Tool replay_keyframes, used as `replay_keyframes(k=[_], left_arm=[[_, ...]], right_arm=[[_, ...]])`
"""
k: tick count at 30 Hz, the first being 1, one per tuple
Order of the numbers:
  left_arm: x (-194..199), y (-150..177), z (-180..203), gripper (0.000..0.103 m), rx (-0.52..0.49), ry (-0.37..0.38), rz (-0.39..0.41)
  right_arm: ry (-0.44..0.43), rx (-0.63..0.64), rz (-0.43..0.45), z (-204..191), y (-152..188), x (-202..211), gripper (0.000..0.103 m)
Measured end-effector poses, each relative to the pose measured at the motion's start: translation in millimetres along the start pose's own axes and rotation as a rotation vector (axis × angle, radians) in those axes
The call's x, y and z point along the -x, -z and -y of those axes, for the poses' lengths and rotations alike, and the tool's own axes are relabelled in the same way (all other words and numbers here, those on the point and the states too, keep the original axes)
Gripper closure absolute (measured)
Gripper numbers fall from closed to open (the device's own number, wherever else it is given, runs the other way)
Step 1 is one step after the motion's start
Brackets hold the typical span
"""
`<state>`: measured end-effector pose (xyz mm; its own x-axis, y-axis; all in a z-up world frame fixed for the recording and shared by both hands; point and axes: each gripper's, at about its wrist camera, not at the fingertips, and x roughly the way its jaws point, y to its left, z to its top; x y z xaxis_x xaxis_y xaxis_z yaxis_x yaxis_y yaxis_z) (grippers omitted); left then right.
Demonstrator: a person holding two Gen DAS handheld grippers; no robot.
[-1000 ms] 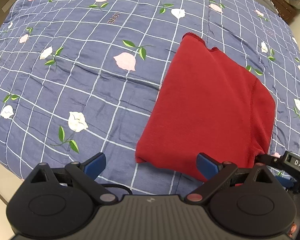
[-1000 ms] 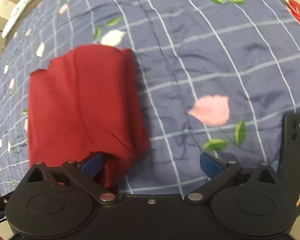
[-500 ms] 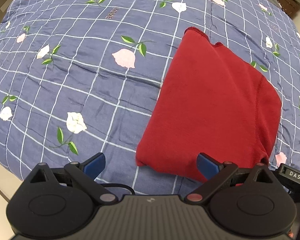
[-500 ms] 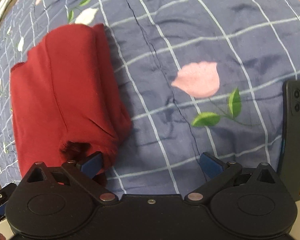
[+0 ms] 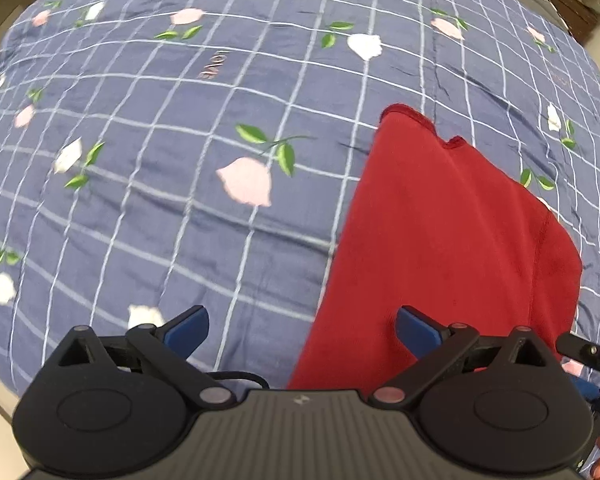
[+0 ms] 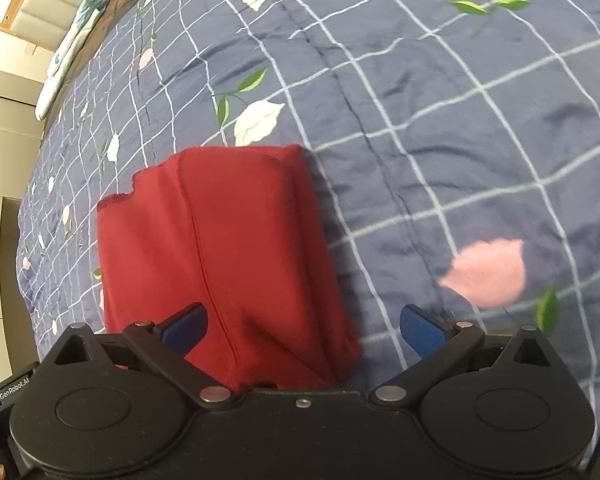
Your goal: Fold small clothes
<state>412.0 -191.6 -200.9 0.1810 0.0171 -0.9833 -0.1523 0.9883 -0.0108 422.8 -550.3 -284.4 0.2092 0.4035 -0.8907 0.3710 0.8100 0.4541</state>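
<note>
**Red garment lying folded, both grippers off it**

Spreading across both views is a quilted bedspread [image 5: 148,208], slate blue with a white grid, printed pink and white flowers and green leaves, its cloth softly puckering along the stitch lines. Over its left part the left gripper [image 5: 302,326] is hovering with its blue-tipped fingers spread wide and holding nothing; one finger is sitting above bare quilt, the other above the near edge of the red garment [image 5: 452,240].

That garment is lying flat on the bedspread as a compact, roughly rectangular packet of matte, fleecy knit, with a raised seam running lengthways and a rough, slightly notched hem at its far end. Its right side is rounding over into a thick doubled fold.

Further right, the right gripper [image 6: 304,326] is likewise standing wide open and empty, its left finger over the garment's near end, its right finger over quilt beside a pink flower [image 6: 488,272].

Judging by the tidy packet, the folding is looking largely finished; perhaps one last halving or a smoothing of the bulging near corner is remaining.
</note>
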Motion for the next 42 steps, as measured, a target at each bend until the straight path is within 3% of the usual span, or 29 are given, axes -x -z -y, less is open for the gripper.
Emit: replay_keyframes(k=[10,17,26,31,36,37,39,42], left_arm=[[-41,-19,21,0.001,-0.150,-0.009,-0.073],[-55,-21,23,0.000,-0.196,0.003,-0.096],[-70,-28,13,0.001,-0.128,0.058,-0.172],[-63,-31,16,0.017,-0.160,0.091,-0.167],[-55,-34,21,0.054,-0.147,0.160,-0.181],[-52,-34,23,0.054,-0.148,0.162,-0.181],[-50,-34,26,0.069,-0.171,0.157,-0.177],[-41,-32,32,0.081,-0.211,0.157,-0.158]], right_arm=[[0.091,0.034,-0.012,-14,-15,-31,0.001],[0.089,-0.029,-0.027,-5,-6,-37,0.001],[0.113,-0.016,-0.028,-9,-1,-37,0.004],[0.092,-0.004,-0.004,-15,-3,-32,0.030],[0.096,0.010,0.016,-24,-2,-29,0.048],[0.101,0.007,0.022,-26,-1,-27,0.056],[0.102,0.008,0.034,-31,0,-24,0.067],[0.119,0.059,0.056,-41,4,-16,0.075]])
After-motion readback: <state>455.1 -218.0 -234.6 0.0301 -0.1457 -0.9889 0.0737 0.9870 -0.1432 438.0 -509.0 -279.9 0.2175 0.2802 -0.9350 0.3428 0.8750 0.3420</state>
